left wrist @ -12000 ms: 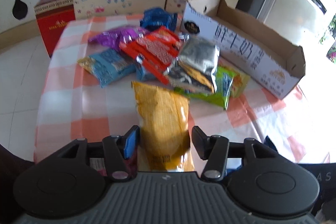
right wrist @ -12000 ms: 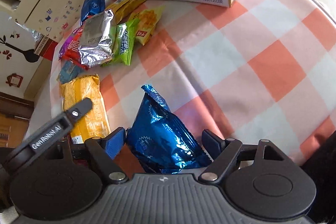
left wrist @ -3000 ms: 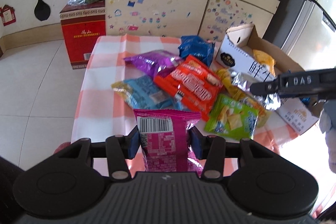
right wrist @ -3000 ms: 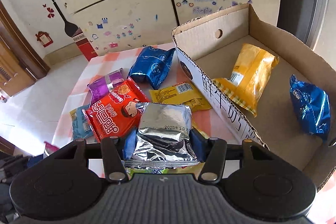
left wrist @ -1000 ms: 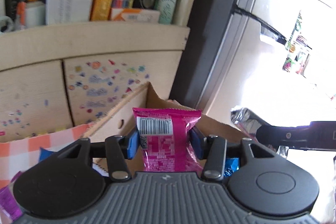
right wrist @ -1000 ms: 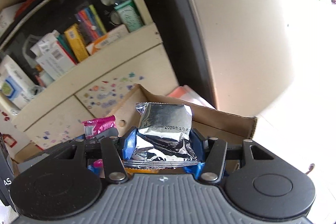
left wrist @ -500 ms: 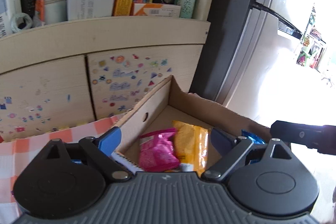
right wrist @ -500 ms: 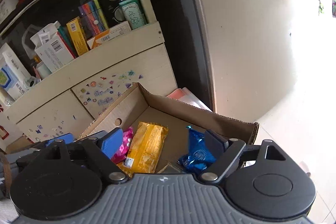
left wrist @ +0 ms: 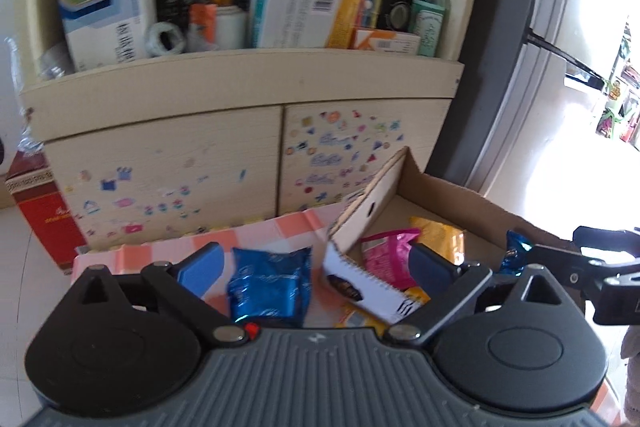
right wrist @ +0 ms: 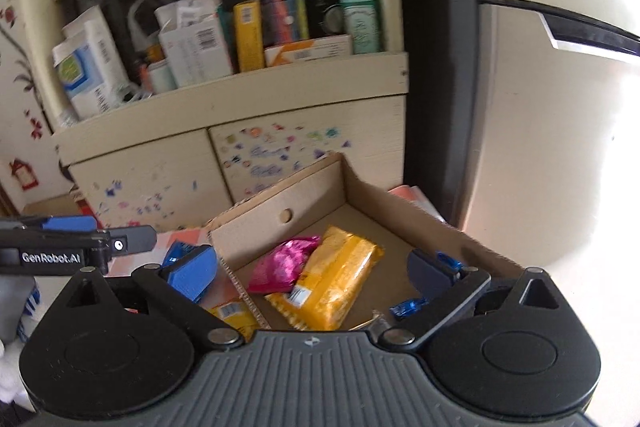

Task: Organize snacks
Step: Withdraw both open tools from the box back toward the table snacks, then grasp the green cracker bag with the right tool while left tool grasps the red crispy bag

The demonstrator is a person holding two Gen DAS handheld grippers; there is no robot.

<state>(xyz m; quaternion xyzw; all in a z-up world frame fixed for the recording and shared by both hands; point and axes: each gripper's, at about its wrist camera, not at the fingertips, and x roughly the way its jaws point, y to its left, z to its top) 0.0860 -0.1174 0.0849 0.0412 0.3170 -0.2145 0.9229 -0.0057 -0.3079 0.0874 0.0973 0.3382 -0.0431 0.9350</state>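
The right wrist view looks straight into the cardboard box [right wrist: 316, 195]: a pink packet [right wrist: 284, 263] lies against the left side of a long yellow packet [right wrist: 332, 283] on its floor, and a blue packet [right wrist: 408, 307] sits nearer, toward the right, partly hidden behind the right gripper [right wrist: 312, 271]. A silver packet is not visible in either view. The left wrist view sees only the top of the box [left wrist: 432, 187] over its near-left corner, with the pink packet [left wrist: 384, 255] and yellow packet [left wrist: 440, 235] showing, but it alone shows the checked worktop [left wrist: 256, 235] outside the box, where another blue packet [left wrist: 272, 279] lies just left of the box wall. A yellow wrapper [right wrist: 232, 311] on the worktop shows beside the box in the right view.

The left gripper [left wrist: 312, 263] has its jaws spread wide and opening, nothing between the pads. The right gripper's jaws are likewise wide and opening, holding nothing, hanging above the box.
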